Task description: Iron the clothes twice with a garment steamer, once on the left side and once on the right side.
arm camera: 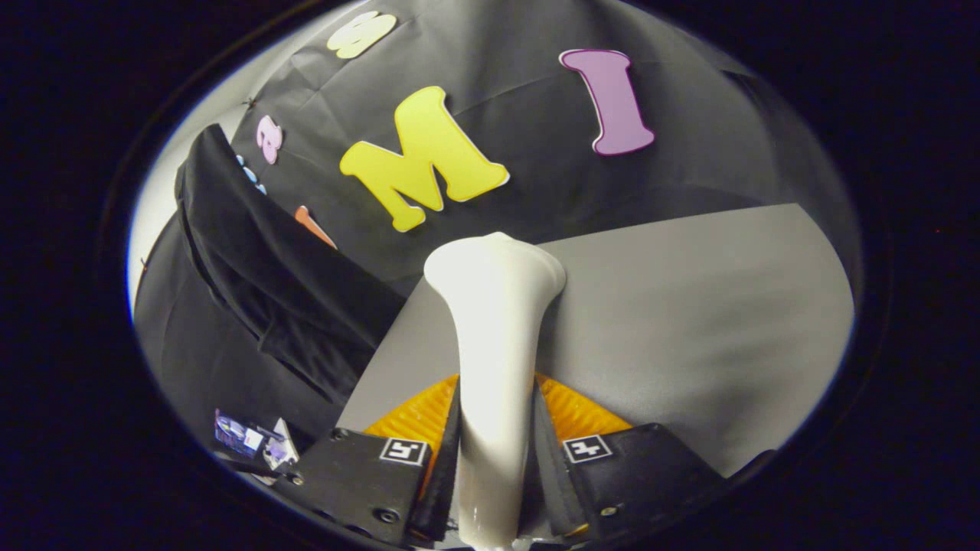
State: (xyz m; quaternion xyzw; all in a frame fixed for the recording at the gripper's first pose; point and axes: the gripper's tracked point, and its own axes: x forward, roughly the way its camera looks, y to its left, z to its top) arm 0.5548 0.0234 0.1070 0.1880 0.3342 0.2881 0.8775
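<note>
White steamer [494,337], tool [495,451]-clamped, points ahead, seemingly beside dark garment [268,283].

A staged recording booth is showing here: black cloth wall [536,176] is hanging behind a plain grey table [689,321], with a dark garment [268,275] hanging beside it.

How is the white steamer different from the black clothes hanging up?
The garment steamer is white, smooth and stiff; the black clothes are dark, soft and folded in creases. The steamer is clamped between the fingers of the hand-held gripper, while the clothes hang off to one side by the booth wall, untouched. The steamer's head is not against the clothes.
</note>
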